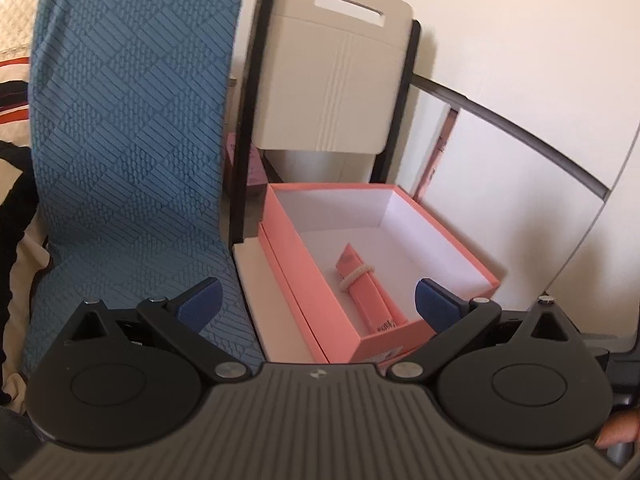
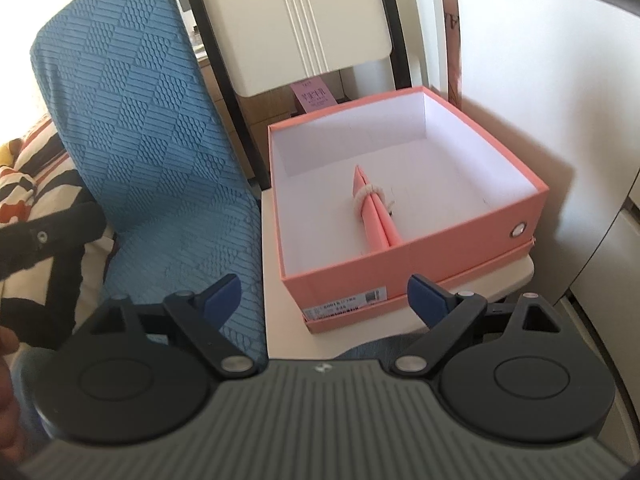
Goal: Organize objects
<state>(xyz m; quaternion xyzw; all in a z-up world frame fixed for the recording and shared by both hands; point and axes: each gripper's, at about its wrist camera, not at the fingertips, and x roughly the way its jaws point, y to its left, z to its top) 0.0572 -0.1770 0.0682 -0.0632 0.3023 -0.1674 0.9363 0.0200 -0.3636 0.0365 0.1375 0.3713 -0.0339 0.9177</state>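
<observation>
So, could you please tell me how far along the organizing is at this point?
Done: one pink bundle, tied with a white band, already lies inside the open pink box on the cream chair. In hand: nothing; the left hand-held gripper and right hand-held gripper are both open and empty, in front of the box. Left: no other loose items are visible, and the box has no lid on it.

pink box [image 2: 420,248] open-topped, reachable from above; blue chair [image 2: 152,152] close left, chair back [image 2: 296,20] behind.

The box label [image 2: 346,300] print is too small to read. The box [image 1: 384,344] near corner hides behind the left hand-held gripper [image 1: 318,302].
</observation>
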